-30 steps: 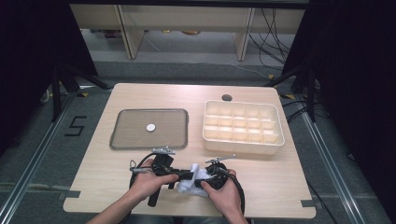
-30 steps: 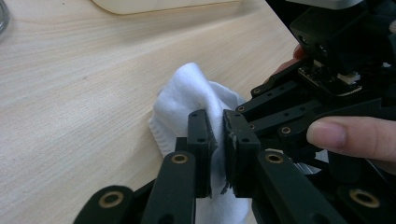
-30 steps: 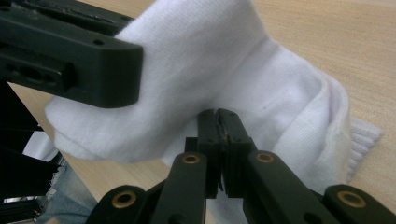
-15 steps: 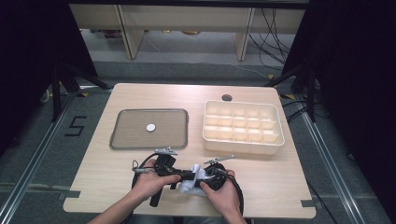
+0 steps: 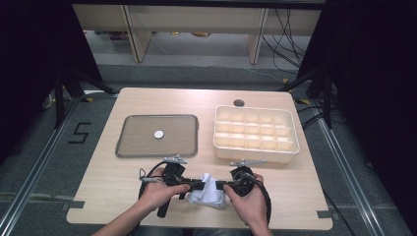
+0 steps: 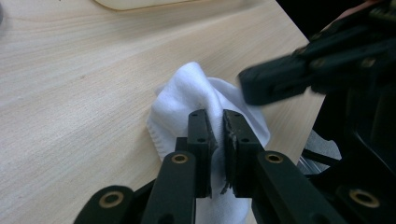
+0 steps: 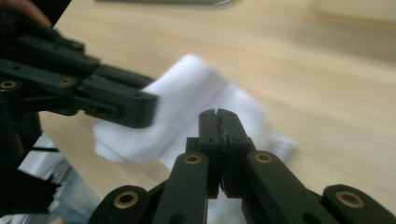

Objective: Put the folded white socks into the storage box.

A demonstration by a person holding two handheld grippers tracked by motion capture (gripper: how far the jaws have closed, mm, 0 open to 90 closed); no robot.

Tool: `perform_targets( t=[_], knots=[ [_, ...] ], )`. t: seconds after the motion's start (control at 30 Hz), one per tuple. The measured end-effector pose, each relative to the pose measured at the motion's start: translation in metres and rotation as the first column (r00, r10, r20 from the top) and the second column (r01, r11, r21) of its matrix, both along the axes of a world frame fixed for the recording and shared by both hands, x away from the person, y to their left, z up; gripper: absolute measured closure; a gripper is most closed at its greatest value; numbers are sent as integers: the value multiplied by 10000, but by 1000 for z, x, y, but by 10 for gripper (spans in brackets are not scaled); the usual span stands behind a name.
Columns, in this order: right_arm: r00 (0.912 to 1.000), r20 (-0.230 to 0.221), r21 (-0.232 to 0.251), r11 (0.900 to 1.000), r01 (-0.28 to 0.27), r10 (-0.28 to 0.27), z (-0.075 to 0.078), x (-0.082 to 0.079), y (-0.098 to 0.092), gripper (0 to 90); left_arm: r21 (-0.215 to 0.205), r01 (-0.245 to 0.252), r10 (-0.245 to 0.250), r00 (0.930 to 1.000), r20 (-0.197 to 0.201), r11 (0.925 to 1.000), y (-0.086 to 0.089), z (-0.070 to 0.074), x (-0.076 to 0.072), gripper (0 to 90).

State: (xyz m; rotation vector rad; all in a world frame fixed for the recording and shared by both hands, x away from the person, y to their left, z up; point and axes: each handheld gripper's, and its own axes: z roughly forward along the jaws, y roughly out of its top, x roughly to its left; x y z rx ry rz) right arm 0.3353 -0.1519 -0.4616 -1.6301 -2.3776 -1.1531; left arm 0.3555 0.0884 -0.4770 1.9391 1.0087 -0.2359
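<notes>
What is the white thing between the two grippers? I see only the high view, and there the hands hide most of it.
Observer: It is a soft white cloth with a stitched edge, bunched up over the wooden table.
Operator: Does the left gripper hold it?
Observer: Yes. In the left gripper view, the left gripper has its fingers shut on a raised fold of the cloth.
Operator: And the right gripper?
Observer: The right gripper has its fingers pressed fully together. Its tip meets the cloth, but I cannot tell whether fabric is pinched between them.
</notes>
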Motion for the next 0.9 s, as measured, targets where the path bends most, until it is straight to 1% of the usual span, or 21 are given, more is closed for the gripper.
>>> perform_targets(
  t=[0.03, 0.07, 0.1, 0.13, 0.17, 0.2, 0.27, 0.4, 0.43, 0.47, 0.5, 0.53, 0.6, 0.63, 0.67, 0.73, 0.77, 0.8, 0.83, 0.87, 0.9],
  knots=[
    [9997, 60, -162, 9996, 252, -251, 2, -1, -6, 900, 15, -18, 18, 10000, -20, 10000, 0, 0, 0, 817],
    [9997, 60, -162, 9996, 252, -251, 2, -1, -6, 900, 15, -18, 18, 10000, -20, 10000, 0, 0, 0, 817],
    [9992, 111, -406, 9984, 399, -395, 2, -2, -13, 900, 14, -48, 49, 10000, -32, 10000, 0, 0, 0, 817],
    [9970, -268, -663, 9953, 702, -721, 3, -4, -17, 900, 29, -15, 15, 10000, -27, 10000, 0, 0, 0, 817],
    [9976, -243, -735, 9953, 634, -653, 0, -4, -22, 900, 26, 62, -61, 10000, -21, 10000, 0, 0, 0, 817],
    [9979, -272, -889, 9945, 556, -582, -3, -5, -26, 900, 89, -63, 63, 10000, 51, 9999, -1, 0, -1, 817],
    [9979, -442, -1060, 9935, 420, -469, -13, -9, -29, 900, 90, -72, 72, 10000, 26, 9999, -1, 0, -1, 817],
    [9982, -511, -1001, 9946, 258, -311, -19, -10, -26, 900, 105, -86, 86, 10000, 33, 9999, -2, -1, -1, 817],
    [9989, -435, -965, 9953, 117, -160, -21, -10, -24, 900, 107, -66, 65, 10000, 47, 9999, -2, -1, -1, 817],
    [9988, -451, -970, 9952, 131, -176, -22, -10, -22, 900, 102, -69, 69, 10000, 25, 9999, -2, 0, -1, 817],
    [9987, -509, -1008, 9949, -28, -24, -25, -9, -18, 900, 45, 4, -4, 10000, 1, 10000, -2, 1, -1, 817],
    [9988, -480, -921, 9957, -56, 12, -26, -9, -16, 900, 66, 6, -6, 10000, 25, 10000, -2, 2, -1, 817],
    [9986, -529, -961, 9953, -102, 51, -27, -9, -14, 900, 84, -48, 47, 10000, 86, 10000, -2, 2, -2, 817],
    [9984, -560, -1051, 9943, -168, 109, -29, -9, -11, 900, 27, 102, -102, 9999, 28, 9999, -2, 2, -1, 817],
    [9984, -560, -1051, 9943, -168, 109, -29, -9, -11, 900, 31, 97, -97, 9999, 44, 9999, -2, 3, -1, 817],
    [9981, -616, -1151, 9933, -58, -13, -31, -9, -8, 900, 199, -5, 3, 9999, 107, 9998, -4, 4, -2, 817],
    [9984, -567, -1133, 9936, 1, -66, -32, -9, -7, 900, 163, 3, -4, 9999, 116, 9999, -4, 4, -2, 817],
    [9972, -740, -1106, 9938, -131, 49, -32, -9, -7, 900, 19, 150, -150, 9998, 92, 9999, -4, 4, -1, 817],
    [9981, -621, -1195, 9928, -112, 38, -33, -9, -7, 900, 19, 150, -150, 9999, 80, 9999, -5, 4, -1, 817],
    [9970, -771, -1213, 9926, -24, -70, -33, -9, -7, 900, 34, 118, -118, 9999, 105, 9999, -5, 5, -1, 817],
    [9973, -720, -1185, 9929, 31, -117, -34, -9, -7, 900, 44, 145, -146, 9998, 105, 9999, -5, 5, -1, 817]
  ],
)
